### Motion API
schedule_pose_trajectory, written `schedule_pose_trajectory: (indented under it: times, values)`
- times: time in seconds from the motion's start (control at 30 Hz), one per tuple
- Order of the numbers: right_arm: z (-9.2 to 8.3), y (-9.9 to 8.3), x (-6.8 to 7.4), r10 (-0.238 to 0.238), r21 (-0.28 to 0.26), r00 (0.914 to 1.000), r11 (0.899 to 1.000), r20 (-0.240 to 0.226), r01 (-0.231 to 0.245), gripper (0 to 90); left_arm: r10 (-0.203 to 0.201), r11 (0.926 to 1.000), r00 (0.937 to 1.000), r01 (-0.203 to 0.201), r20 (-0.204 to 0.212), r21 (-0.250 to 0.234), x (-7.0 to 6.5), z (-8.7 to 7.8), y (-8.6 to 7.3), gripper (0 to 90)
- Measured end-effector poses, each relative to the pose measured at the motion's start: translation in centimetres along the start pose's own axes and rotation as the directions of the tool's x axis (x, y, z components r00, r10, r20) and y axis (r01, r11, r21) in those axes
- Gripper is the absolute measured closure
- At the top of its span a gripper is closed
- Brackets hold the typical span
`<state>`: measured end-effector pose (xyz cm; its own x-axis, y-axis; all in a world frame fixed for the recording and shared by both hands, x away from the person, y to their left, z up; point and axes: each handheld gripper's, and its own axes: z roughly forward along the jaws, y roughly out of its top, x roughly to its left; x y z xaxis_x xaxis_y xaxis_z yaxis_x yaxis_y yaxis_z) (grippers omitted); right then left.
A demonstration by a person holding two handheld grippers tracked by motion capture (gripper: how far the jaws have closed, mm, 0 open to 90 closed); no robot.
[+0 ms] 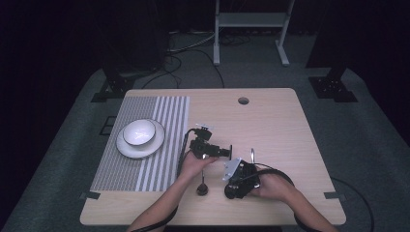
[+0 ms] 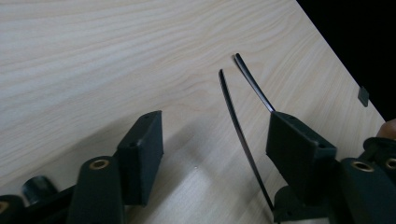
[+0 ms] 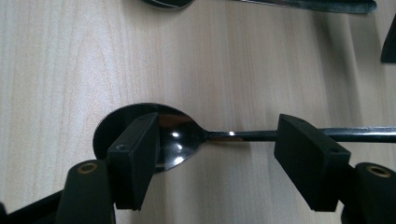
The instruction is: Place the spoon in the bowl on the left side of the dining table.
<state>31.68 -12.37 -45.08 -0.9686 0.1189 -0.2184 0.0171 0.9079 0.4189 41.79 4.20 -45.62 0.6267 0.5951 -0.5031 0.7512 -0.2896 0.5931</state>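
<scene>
Black, matt and blocky, the pads of the right gripper (image 3: 217, 120) stand wide apart, straddling a polished steel spoon (image 3: 177, 140) without pressing on it. The spoon lies flat on the table and crosswise to the jaws. Its glossy oval bowl sits partly behind the left pad, and its thin straight handle runs past the right pad's tip. Each jaw arm carries a brass-coloured rivet near its base. Farther ahead of this gripper, a second piece of shiny cutlery (image 3: 303, 3) lies across the wood, parallel to the spoon.

The left gripper (image 2: 215, 121) also stands open. Its rectangular pads are dull black, with small screw holes in their faces. Between them, close to the right pad but clear of both, runs a slim dark strip (image 2: 233, 121), seen edge-on and gently curved. A second strip (image 2: 252, 81) of the same kind slants out from behind the right pad's tip. What kind of cutlery the two strips are cannot be told. Ahead of these jaws stretches the pale table (image 2: 93, 56), smooth, with a fine wavy grain, and a small dark square of tape (image 2: 363, 95) sits near its far edge.

In the high view, well off to the left gripper's rear side, lies a ribbed grey-and-white striped placemat (image 1: 164, 145). It bears a round white plate (image 1: 155, 145) with a white bowl (image 1: 139, 131) on it.
</scene>
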Motion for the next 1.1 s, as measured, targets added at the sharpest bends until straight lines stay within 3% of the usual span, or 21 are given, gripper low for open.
schedule_pose_trajectory:
  times: [0.13,0.23,0.33,0.37,0.47,0.57,0.6,0.73,0.83,0.97,1.0,1.1]
  values:
    - [0.0,0.0,0.0,-0.014,-0.003,0.9999,1.000,0.004,0.014,30.4,0.006,0.9995,0.9997,-0.006,0.023,0.029,-0.2,0.9,0.2,47.4]
    - [0.0,0.0,0.1,-0.017,-0.003,0.9998,1.000,0.005,0.017,30.5,0.003,0.9994,0.9994,-0.004,0.034,0.034,-0.3,1.2,0.3,49.6]
    - [0.0,-0.1,0.1,-0.012,-0.007,0.9999,1.000,0.006,0.013,30.6,0.021,0.9988,0.9994,-0.023,0.028,0.043,-0.5,1.6,0.3,62.4]
    - [-0.1,0.0,0.1,-0.014,-0.006,0.9999,1.000,0.007,0.014,30.6,0.026,0.9985,0.9992,-0.027,0.029,0.048,-0.5,1.7,0.3,62.4]
    - [-0.1,-0.1,0.2,-0.021,-0.007,0.9997,1.000,0.010,0.021,31.2,0.035,0.9981,0.9982,-0.038,0.049,0.048,-0.5,2.0,0.2,76.0]
    - [-0.1,-0.1,0.2,-0.027,-0.013,0.9996,1.000,0.010,0.027,31.6,0.031,0.9987,0.9972,-0.034,0.068,0.039,-0.4,2.0,0.2,78.9]
    - [-0.1,-0.2,0.2,-0.021,-0.020,0.9997,1.000,0.012,0.021,31.7,0.012,0.9996,0.9956,-0.014,0.093,0.023,-0.4,1.9,0.2,79.9]
    - [-0.1,-0.4,0.3,-0.011,-0.027,0.9998,1.000,0.019,0.012,31.7,0.006,1.0000,0.9949,-0.007,0.100,0.005,-0.3,1.7,0.0,81.2]
    - [-0.3,-0.6,0.2,-0.009,-0.014,0.9993,1.000,0.035,0.010,32.0,-0.010,0.9996,0.9908,0.014,0.135,-0.026,-0.2,1.3,0.0,83.3]
    - [-1.0,-1.9,-0.2,0.048,-0.043,0.9982,0.998,0.034,-0.047,31.1,-0.004,0.9978,0.9829,0.016,0.184,-0.064,-1.2,0.5,0.4,87.9]
    - [-1.6,-2.6,-0.4,0.084,-0.065,0.9959,0.995,0.032,-0.082,30.4,0.020,0.9970,0.9814,-0.006,0.191,-0.078,-1.8,0.0,0.7,89.3]
    - [-2.0,-3.3,-0.7,0.121,-0.087,0.9922,0.989,0.028,-0.118,29.6,0.044,0.9956,0.9800,-0.027,0.194,-0.090,-2.4,-0.4,1.0,89.5]
